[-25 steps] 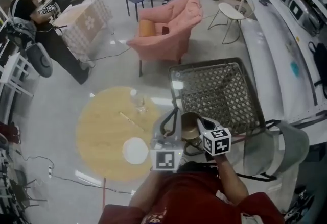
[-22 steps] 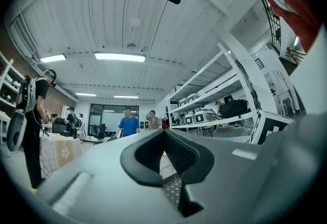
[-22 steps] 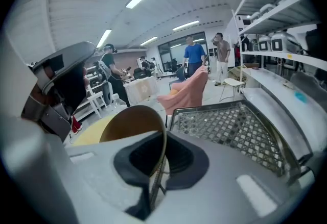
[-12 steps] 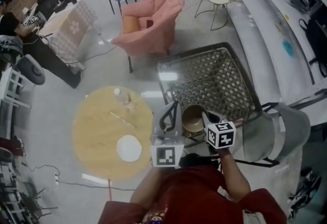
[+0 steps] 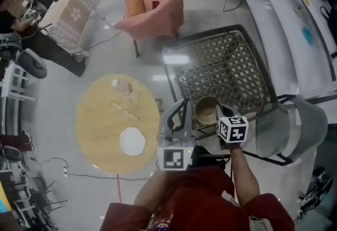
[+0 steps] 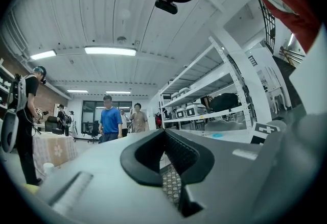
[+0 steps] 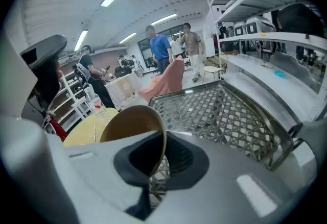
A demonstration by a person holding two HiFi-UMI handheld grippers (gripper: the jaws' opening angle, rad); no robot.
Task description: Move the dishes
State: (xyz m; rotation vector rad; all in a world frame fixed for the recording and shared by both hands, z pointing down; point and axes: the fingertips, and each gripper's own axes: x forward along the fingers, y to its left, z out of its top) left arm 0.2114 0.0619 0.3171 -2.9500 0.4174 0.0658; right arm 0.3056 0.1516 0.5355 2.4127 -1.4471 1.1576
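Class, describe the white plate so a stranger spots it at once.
Find the round wooden table left of the mesh rack. The plate lies near its closer edge, the only flat white disc; its neighbours are a thin stick and a clear container.

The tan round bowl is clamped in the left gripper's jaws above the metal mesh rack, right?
No. The right gripper, not the left gripper, clamps the tan round bowl above the metal mesh rack; the right gripper view shows it.

Right gripper [image 5: 220, 112] holds a bowl [image 5: 206, 110] over the mesh tray [image 5: 226, 67]
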